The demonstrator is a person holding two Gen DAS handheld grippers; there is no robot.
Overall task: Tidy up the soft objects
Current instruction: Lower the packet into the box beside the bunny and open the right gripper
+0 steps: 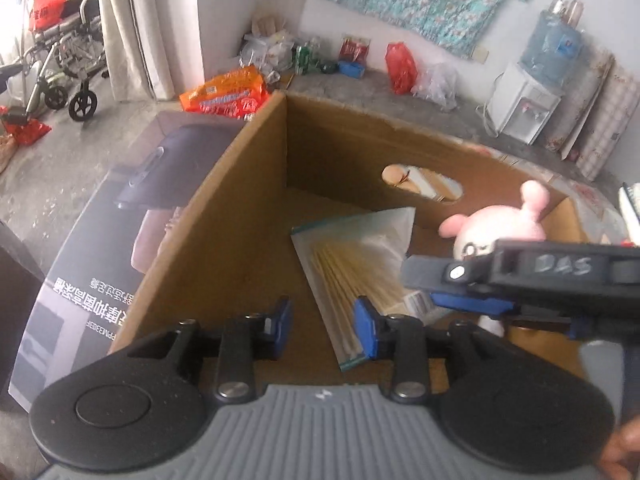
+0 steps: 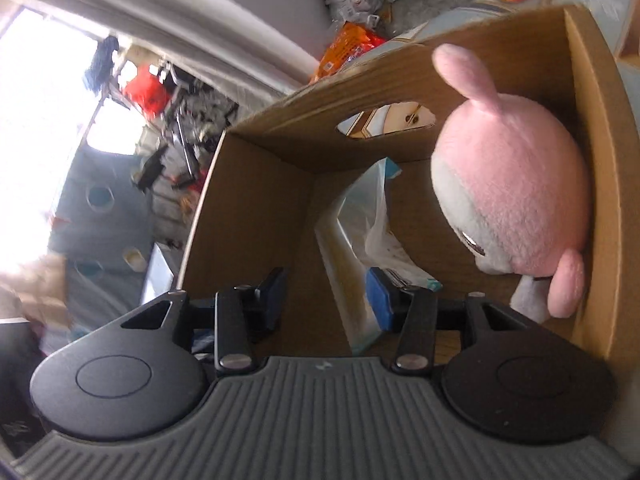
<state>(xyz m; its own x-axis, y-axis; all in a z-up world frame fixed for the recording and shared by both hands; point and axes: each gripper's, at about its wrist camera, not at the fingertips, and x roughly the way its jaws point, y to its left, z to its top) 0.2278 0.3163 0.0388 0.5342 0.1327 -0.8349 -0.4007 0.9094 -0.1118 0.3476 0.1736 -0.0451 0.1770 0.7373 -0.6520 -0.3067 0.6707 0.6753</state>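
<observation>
- The pink plush toy [image 2: 516, 196] sits inside the cardboard box [image 2: 256, 216], pressed into its right corner against the side wall, one ear up toward the rim and its face turned down toward the floor of the box.
- In the right wrist view the toy lies to the right of the right gripper [image 2: 328, 292] and a little beyond it, off the line between the pads; the toy's long axis runs from ear to foot, roughly along the box wall.
- The right gripper stands partly spread with nothing between its pads.
- A clear plastic bag of thin wooden sticks [image 1: 352, 272] lies on the box floor, left of the toy, long axis running from far to near.
- The left gripper [image 1: 322, 330] is partly spread and empty, hanging over the near end of that bag, well apart from the toy.
- The right hand is judged the nearer to the toy; from the left wrist view its gripper crosses just in front of the plush.
- The box stands on a concrete floor [image 1: 80, 152], with a water dispenser [image 1: 532, 96] against the far wall.
</observation>
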